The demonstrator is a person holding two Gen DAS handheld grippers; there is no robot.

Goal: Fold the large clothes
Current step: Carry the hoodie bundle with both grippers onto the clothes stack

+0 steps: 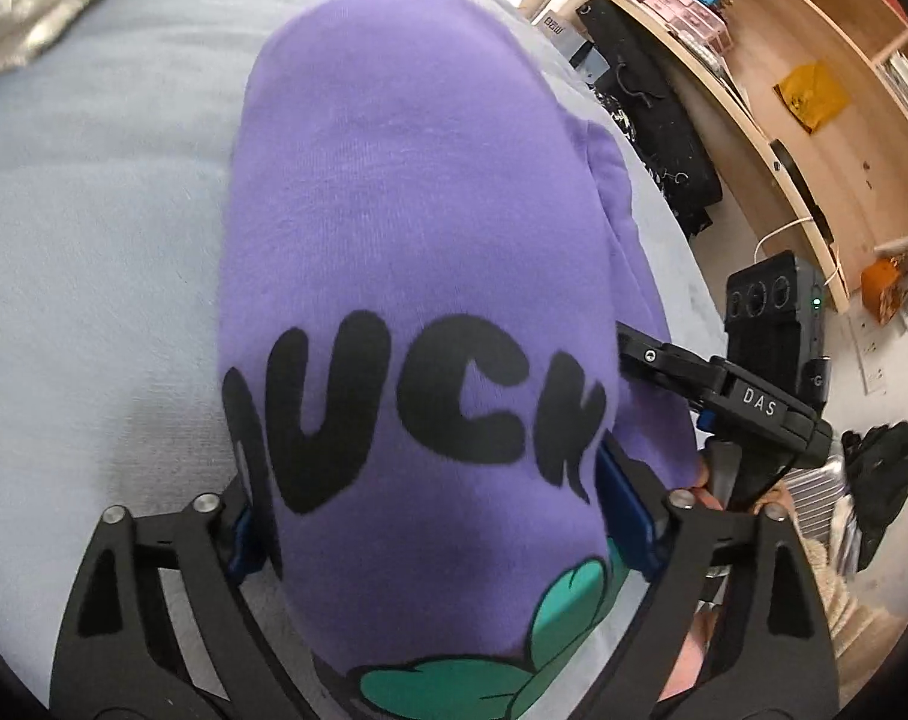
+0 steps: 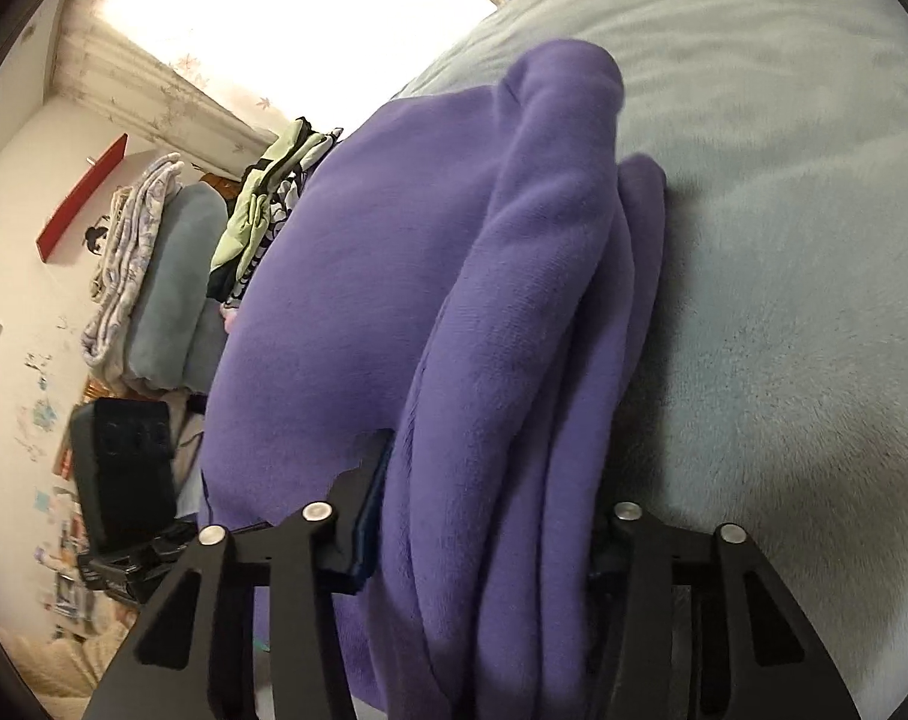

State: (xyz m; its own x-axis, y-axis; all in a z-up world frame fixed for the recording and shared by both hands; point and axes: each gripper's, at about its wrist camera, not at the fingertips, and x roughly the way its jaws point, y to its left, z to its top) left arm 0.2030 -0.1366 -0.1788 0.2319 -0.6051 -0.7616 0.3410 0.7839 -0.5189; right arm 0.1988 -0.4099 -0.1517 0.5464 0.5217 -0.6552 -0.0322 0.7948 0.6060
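Bed: pale grey-blue fleece cover, fills most of both views. Sweatshirt: purple, lies on the bed cover, folded into a long thick bundle w/ black block letters and a green printed patch at the near end; in the right wrist view the same sweatshirt shows several stacked folds along its right edge. Shelf unit: light wood, right of the bed, holds pink boxes, a yellow bag and misc. small items. Stack of folded laundry: grey and patterned pieces, left side of the right wrist view, near the wall; a green-and-black garment lies just beside it, touching the sweatshirt's far edge. Left gripper: fingers on either side of the near end of the sweatshirt, blue pads pressed against the fabric, i.e. clamped on the bundle. Right gripper: fingers straddle the stacked folds, left pad against the cloth, so grasping the sweatshirt; right pad mostly hidden by fabric. The right gripper also appears in the left wrist view, at the sweatshirt's right edge, marked "DAS". Black box: on the floor beside the bed, green LED lit.
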